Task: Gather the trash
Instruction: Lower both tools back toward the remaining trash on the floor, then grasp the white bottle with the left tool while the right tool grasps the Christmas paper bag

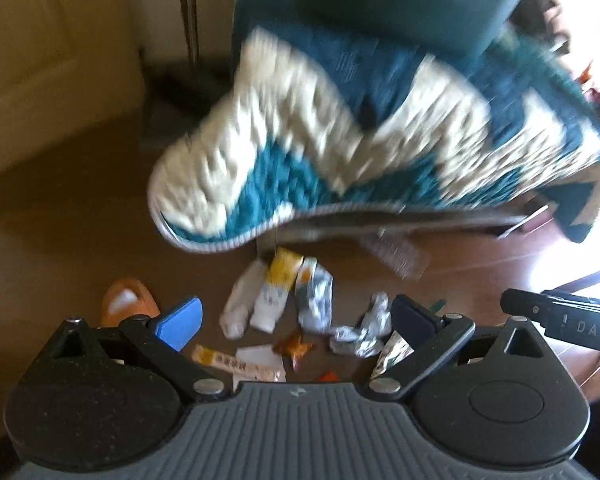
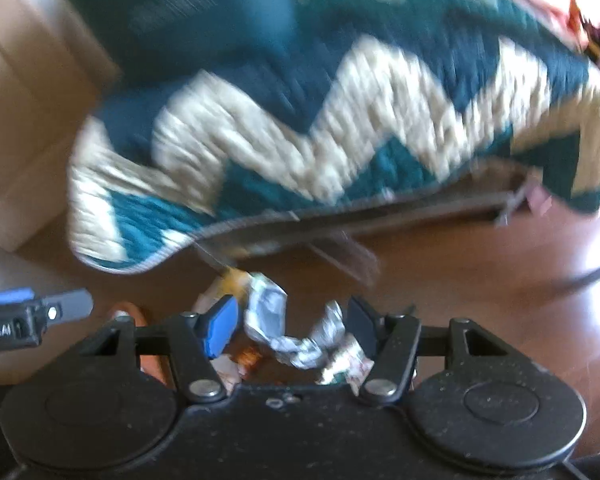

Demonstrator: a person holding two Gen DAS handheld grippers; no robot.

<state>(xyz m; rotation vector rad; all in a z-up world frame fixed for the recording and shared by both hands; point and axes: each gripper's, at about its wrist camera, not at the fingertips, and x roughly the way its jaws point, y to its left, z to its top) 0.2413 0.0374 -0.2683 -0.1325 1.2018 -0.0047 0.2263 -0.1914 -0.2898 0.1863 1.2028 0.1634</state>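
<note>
Writing: "DAS" is read in pale letters on the black body of the right gripper (image 1: pixel 556 320) where it enters the left wrist view at the right edge; "bot.AI" is read on the left gripper (image 2: pixel 32 316) at the left edge of the right wrist view. Print on the long wrapper (image 1: pixel 236 362) is too blurred to be read.
Left gripper: its jaws are spread wide, one blue pad (image 1: pixel 180 322) and one dark pad (image 1: pixel 414 318), with nothing pressed between them.
Right gripper: its jaws are also held apart over the litter, gripping nothing.
Trash: a loose scatter is seen on the floor just below the rug's edge, between and beyond both sets of jaws.
Foil: crumpled silver foil wrappers (image 2: pixel 296 344) are shiny and creased.
Tubes: a white tube (image 1: pixel 240 304) and a white-and-yellow tube (image 1: pixel 278 288) lie side by side, smooth and cylindrical.
Small pieces: an orange-brown candy wrapper (image 1: pixel 294 348) and a flat white paper scrap (image 1: pixel 260 354) lie near the long wrapper.
Rug: a thick tufted rug (image 1: pixel 340 140) is patterned in teal and cream zigzags, with a bound grey edge.
Floor: the dark wooden floor (image 1: pixel 80 240) is glossy.
Slipper: an orange slipper (image 1: pixel 128 300) lies left of the trash.
Wall: a cream panelled surface (image 1: pixel 40 60) stands at the left.
</note>
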